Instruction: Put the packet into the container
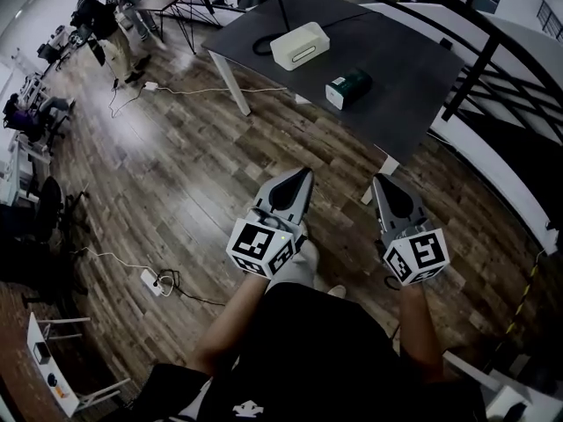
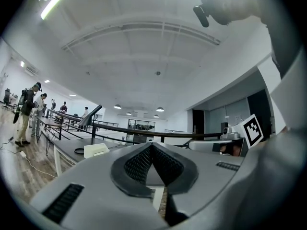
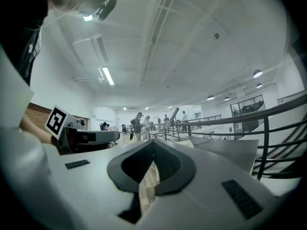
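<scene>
Not started yet. Small green packet (image 1: 348, 88) sits on dark grey table (image 1: 413, 69), approx 5 o'clock of white rectangular plastic container (image 1: 300, 45), apart from it. Left gripper (image 1: 305, 174) & right gripper (image 1: 380, 181): fingers closed, empty, well short of table.

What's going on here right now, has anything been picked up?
Nothing has been picked up. A person stands a little way back from the dark table, holding the left gripper and the right gripper out in front over the wooden floor. Both have their jaws together with nothing between them. The green packet lies on the table, apart from the white container farther back on the tabletop. Neither has been touched.
</scene>
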